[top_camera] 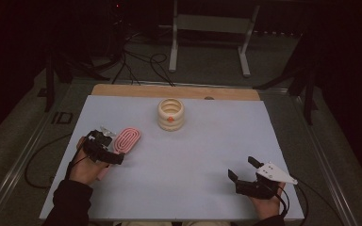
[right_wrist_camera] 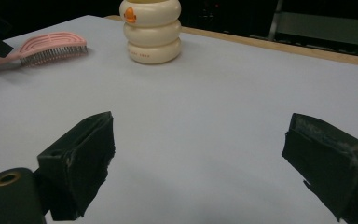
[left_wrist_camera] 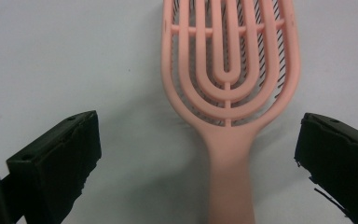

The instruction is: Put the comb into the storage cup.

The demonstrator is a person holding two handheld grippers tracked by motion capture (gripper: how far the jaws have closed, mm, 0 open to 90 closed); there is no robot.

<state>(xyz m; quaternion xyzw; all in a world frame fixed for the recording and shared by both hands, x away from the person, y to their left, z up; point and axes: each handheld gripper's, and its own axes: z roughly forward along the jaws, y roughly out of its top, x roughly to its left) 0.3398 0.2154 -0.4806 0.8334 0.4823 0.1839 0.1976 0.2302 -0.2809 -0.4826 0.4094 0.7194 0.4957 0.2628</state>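
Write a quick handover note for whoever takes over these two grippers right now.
Left gripper: open, jaws on either side of the pink hairbrush handle, not closed on it.
Right gripper: open, holding nothing, near the table's front right.
The brush lies bristles down on the white table; the cream ringed holder stands upright farther back.
Done: approach to the brush. Left: likely grasp and lift it.

A pale table (top_camera: 193,160) bears a pink hairbrush (top_camera: 127,140) and cream ringed holder (top_camera: 171,114).
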